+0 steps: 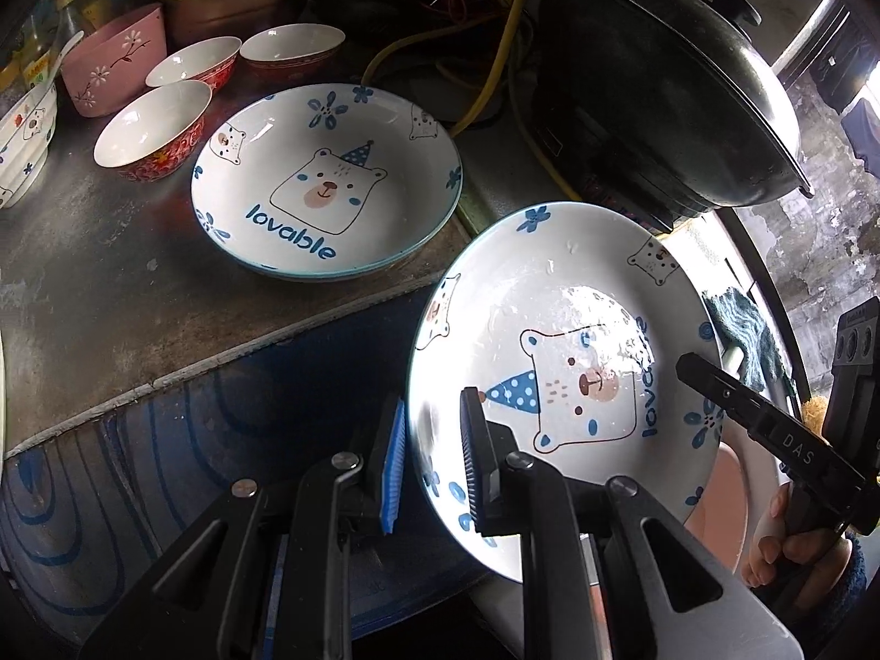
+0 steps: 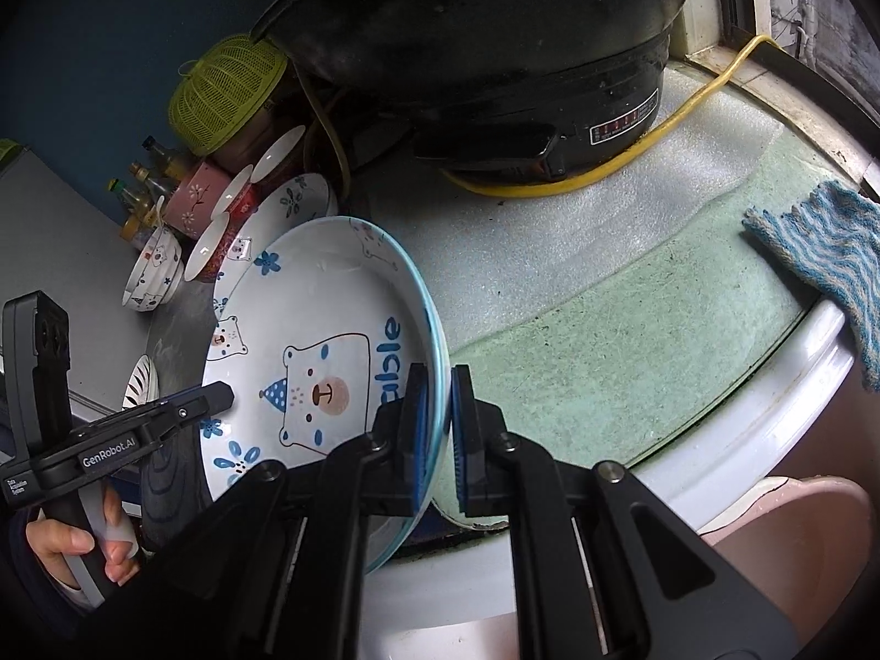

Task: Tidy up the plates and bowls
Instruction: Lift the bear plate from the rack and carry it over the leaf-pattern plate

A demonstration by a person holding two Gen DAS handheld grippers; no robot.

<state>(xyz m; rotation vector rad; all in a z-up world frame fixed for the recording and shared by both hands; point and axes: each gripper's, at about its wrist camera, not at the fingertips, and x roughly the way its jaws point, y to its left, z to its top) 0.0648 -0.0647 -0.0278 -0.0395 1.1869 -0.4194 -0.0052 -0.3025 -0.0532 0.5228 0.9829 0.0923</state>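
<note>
above the counter (image 1: 110,286), both grippers' fingers (image 1: 474,440) pinch opposite rims of the tilted bear plate (image 2: 308,330).

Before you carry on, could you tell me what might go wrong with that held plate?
1. The tilted bear plate looks wet and is pinched only at its rim by both tongs, left and right; it could slip.
2. Swinging it toward the stacked plate could knock the red bowl.
</note>
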